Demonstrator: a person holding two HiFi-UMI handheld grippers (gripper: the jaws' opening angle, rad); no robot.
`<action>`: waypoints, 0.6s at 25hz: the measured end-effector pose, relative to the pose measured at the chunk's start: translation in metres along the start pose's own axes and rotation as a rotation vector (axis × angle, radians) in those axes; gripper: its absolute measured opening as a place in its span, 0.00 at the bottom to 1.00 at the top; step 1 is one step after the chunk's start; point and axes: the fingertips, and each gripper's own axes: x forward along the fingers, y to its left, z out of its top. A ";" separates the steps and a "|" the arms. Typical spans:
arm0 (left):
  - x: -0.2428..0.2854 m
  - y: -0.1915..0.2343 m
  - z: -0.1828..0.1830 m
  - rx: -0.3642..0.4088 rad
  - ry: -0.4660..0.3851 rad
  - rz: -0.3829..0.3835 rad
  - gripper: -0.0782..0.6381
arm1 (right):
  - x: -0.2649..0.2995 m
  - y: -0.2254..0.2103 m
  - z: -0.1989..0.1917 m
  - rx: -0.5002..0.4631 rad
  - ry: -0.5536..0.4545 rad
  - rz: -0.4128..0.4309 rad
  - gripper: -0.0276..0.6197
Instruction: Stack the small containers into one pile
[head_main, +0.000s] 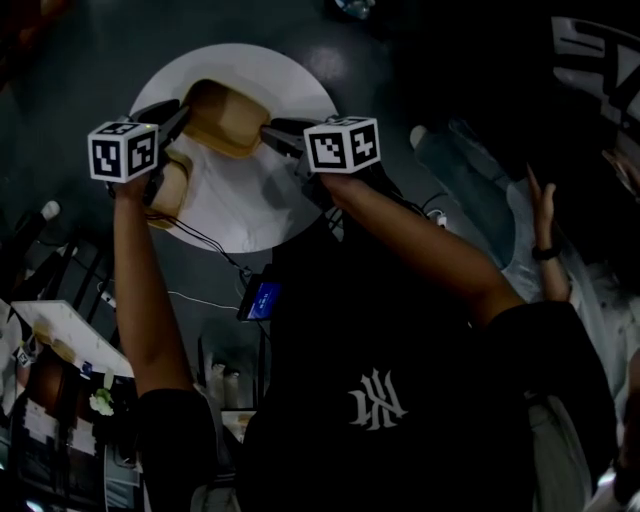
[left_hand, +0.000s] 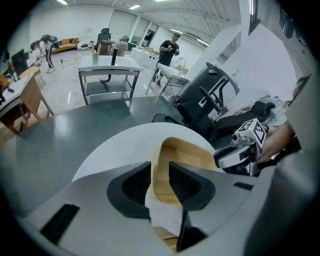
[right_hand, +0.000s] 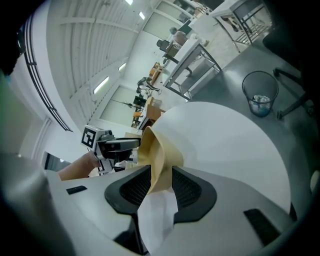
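Item 1, left gripper: I read its 2 jaws as standing apart, clamping nothing. 1 wall of the tan container runs up between the pads. It sits close against the pad on the view's left, with a gap on the other side.

Item 2, right gripper: its jaws are apart as well. The opposite wall of the same container stands edge-on between its 2 pads, and I see no squeeze on it.

Item 3, tan container: it is tilted over the round white table and spans between the 2 grippers. In the head view the left gripper is at its left end and the right gripper at its right end.

Item 4, second container: it is also tan and sits at the table's left edge, just beneath the left gripper and beside item 3. I cannot tell whether the 2 containers touch.

Item 5, white paper-like strip: it hangs in the throat of the right gripper, nearer the camera than the container wall. A similar strip shows in the left gripper view.
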 end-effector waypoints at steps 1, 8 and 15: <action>0.001 -0.001 -0.001 0.001 0.007 0.000 0.27 | 0.001 -0.001 -0.001 0.003 0.000 -0.007 0.26; 0.002 -0.007 -0.003 -0.001 0.019 -0.011 0.25 | 0.004 -0.006 -0.003 0.007 0.014 -0.032 0.22; -0.007 -0.011 -0.004 -0.006 -0.005 -0.025 0.20 | 0.001 -0.005 0.003 -0.007 0.012 -0.041 0.19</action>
